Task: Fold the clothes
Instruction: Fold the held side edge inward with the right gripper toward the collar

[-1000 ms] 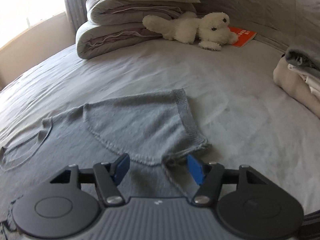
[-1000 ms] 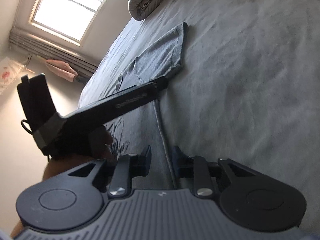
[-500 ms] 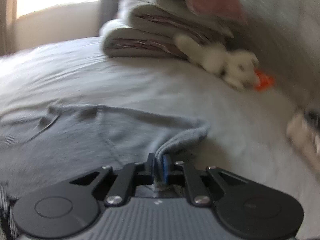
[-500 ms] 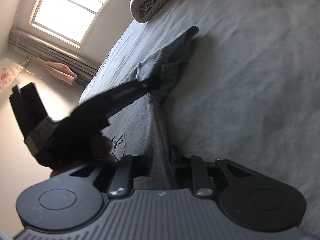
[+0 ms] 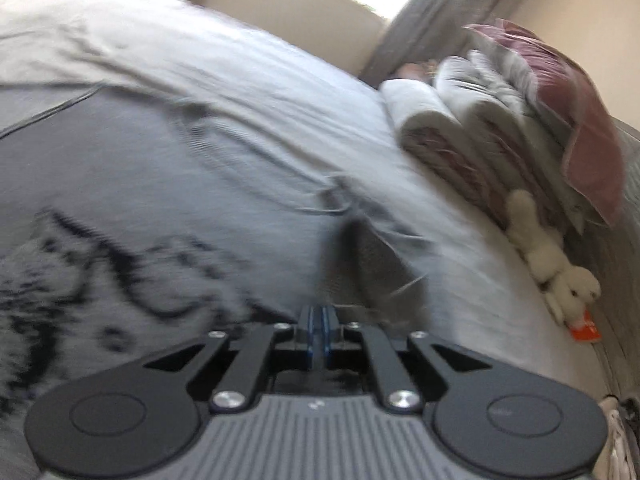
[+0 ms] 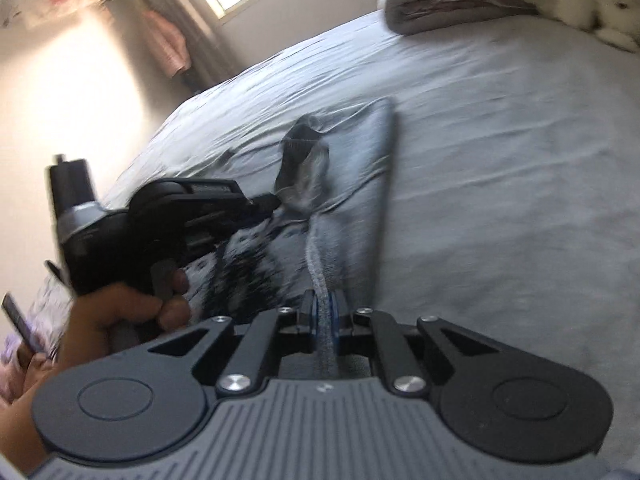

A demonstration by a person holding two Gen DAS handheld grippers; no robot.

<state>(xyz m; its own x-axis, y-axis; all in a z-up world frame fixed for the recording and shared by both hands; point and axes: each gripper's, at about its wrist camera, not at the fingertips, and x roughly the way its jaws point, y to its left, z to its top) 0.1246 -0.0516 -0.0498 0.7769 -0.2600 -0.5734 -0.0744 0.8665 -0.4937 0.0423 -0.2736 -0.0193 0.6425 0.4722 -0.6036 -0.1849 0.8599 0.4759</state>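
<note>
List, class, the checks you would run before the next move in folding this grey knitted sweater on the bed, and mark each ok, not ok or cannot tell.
1. Left hand-held gripper shut on grey knitted sweater: ok.
2. Right hand-held gripper has the ribbed hem between its closing jaws: ok.
3. Grey bedsheet bare beside the sweater: ok.
4. White plush toy and stacked folded quilts apart from the sweater: ok.
5. Sweater lying flat, unwrinkled: not ok, bunched at the left grip.
6. Far sleeve position: cannot tell, blurred.
</note>
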